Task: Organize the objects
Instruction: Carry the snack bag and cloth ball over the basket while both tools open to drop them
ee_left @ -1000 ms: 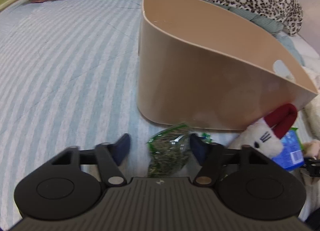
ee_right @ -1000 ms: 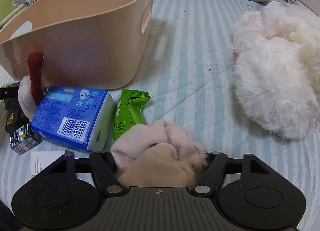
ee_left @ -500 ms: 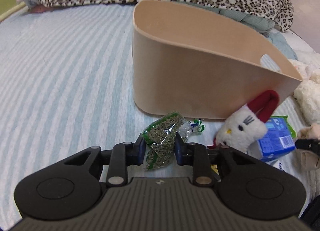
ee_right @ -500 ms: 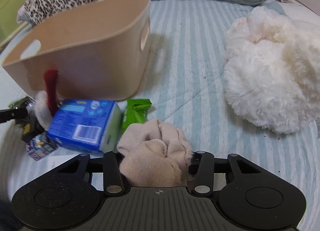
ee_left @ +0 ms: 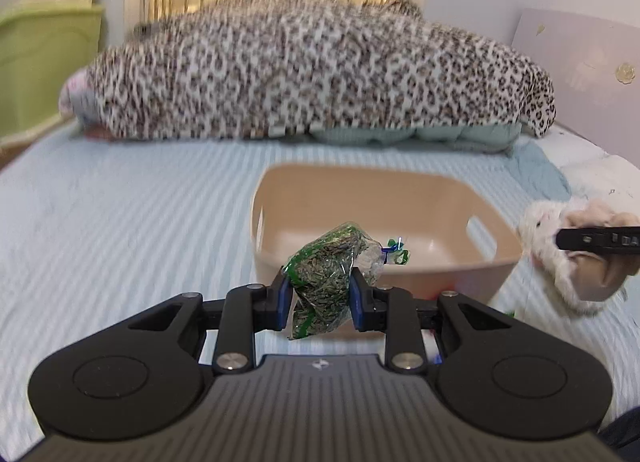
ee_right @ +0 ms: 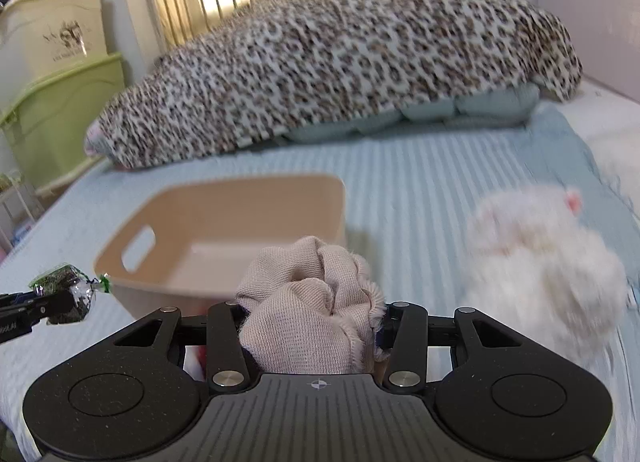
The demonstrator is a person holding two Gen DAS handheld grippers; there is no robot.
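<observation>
My left gripper (ee_left: 320,298) is shut on a clear bag of green dried leaves (ee_left: 332,278) and holds it in the air in front of the beige plastic bin (ee_left: 384,201). My right gripper (ee_right: 312,326) is shut on a bunched beige cloth (ee_right: 308,310), raised near the bin (ee_right: 224,221). The bin looks empty inside. The bag and left gripper show at the left edge of the right wrist view (ee_right: 64,294). The right gripper and its cloth show at the right edge of the left wrist view (ee_left: 600,242).
A leopard-print blanket (ee_left: 312,73) lies across the far side of the striped blue bed (ee_left: 120,221). A white plush toy (ee_right: 540,262) lies right of the bin. Green storage boxes (ee_right: 60,117) stand at the left beside the bed.
Both grippers have risen from the bed with their loads. The left closed on the leaf bag and lifted it; the right lifted the cloth. The bin's inside is now in view.
</observation>
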